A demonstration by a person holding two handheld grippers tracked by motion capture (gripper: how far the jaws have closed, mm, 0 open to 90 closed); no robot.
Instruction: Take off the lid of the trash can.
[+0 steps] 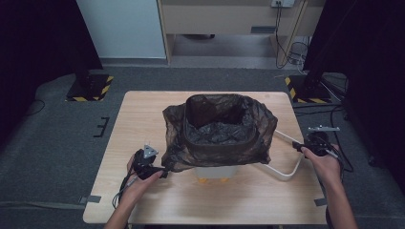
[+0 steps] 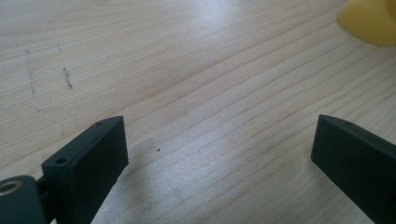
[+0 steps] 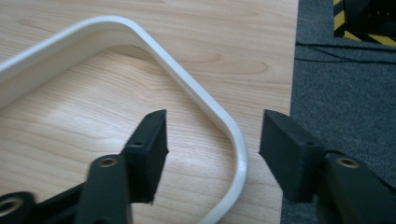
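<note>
A small bin (image 1: 217, 171) lined with a dark bag (image 1: 217, 133) stands mid-bench (image 1: 143, 109). At eight o'clock from it, the left gripper (image 2: 219, 144) hovers, jaws spread over bare wood. At three o'clock, the right gripper (image 3: 212, 140), jaws spread, straddles a white frame (image 3: 196, 88).

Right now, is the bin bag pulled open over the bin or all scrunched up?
Open. The dark bag lines the bin, its top folded out over the rim, so you see down inside.
</note>
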